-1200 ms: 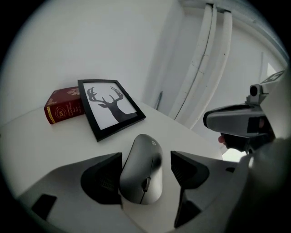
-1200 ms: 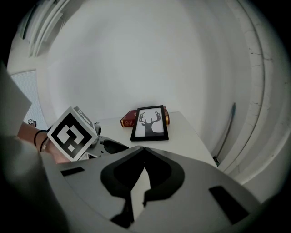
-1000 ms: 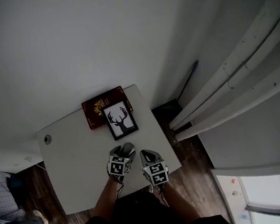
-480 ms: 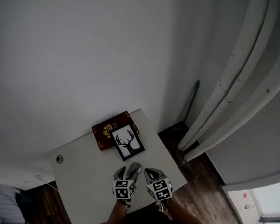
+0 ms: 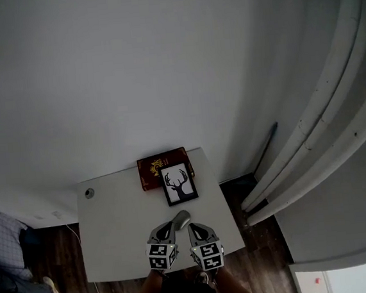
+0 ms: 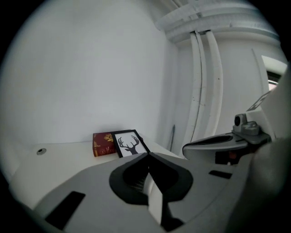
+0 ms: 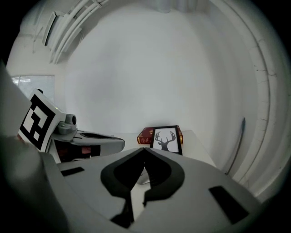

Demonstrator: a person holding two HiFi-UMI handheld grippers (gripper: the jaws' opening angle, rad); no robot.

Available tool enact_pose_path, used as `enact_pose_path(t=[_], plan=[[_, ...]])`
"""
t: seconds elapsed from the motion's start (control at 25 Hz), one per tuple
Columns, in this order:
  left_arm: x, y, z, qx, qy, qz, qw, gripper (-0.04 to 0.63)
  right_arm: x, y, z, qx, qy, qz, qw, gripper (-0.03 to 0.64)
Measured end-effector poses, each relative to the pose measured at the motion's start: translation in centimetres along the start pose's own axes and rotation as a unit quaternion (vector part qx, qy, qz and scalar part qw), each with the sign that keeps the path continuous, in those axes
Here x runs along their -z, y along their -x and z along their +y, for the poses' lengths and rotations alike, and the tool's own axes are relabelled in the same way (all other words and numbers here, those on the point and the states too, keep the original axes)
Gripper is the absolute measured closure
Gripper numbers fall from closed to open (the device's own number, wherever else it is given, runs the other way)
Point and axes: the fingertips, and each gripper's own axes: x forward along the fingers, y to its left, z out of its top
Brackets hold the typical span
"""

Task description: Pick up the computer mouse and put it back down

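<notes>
The grey computer mouse (image 5: pixel 181 219) lies on the white table (image 5: pixel 114 233), just ahead of the two grippers. My left gripper (image 5: pixel 168 230) hangs over the table's near part, a little left of and behind the mouse. Its jaws have just been closing and meet with nothing between them (image 6: pixel 148 155). My right gripper (image 5: pixel 197 228) is beside it, also shut and empty (image 7: pixel 144 150). A pale patch seen below its jaws may be the mouse. Each gripper view shows the other gripper at its side.
A red book (image 5: pixel 153 170) and a framed deer picture (image 5: pixel 178 183) lie at the table's far edge by the wall. A round cable hole (image 5: pixel 89 193) sits at the far left corner. A dark rod (image 5: pixel 267 146) and white pipes (image 5: pixel 313 156) stand to the right.
Both grippers have pulled back from the mouse towards the table's near edge and risen. The left gripper's jaws have closed on nothing. The head view has tilted, showing more wall.
</notes>
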Motion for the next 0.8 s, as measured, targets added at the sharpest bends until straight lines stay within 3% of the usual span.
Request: enact_pose_path(t=[0.32, 0.56, 0.8], plan=[[0.0, 4.7, 0.0, -0.033, 0.013, -0.017, 0.9992, 0.594, 0.1, 1.9, 3.0, -0.016, 0.018, -0.016, 1.0, 0.597], [-1.9, 7.4, -0.5, -0.015, 0.004, -0.045, 0.9989, 0.594, -1.8, 2.5, 4.6, -0.002, 0.03, -0.034, 0.999, 0.597], [-1.2, 12.0, 0.7, 0.001, 0.006, -0.058, 0.9983, 0.594, -2.8, 3.6, 8.8, 0.013, 0.033, -0.053, 0.998, 0.597]])
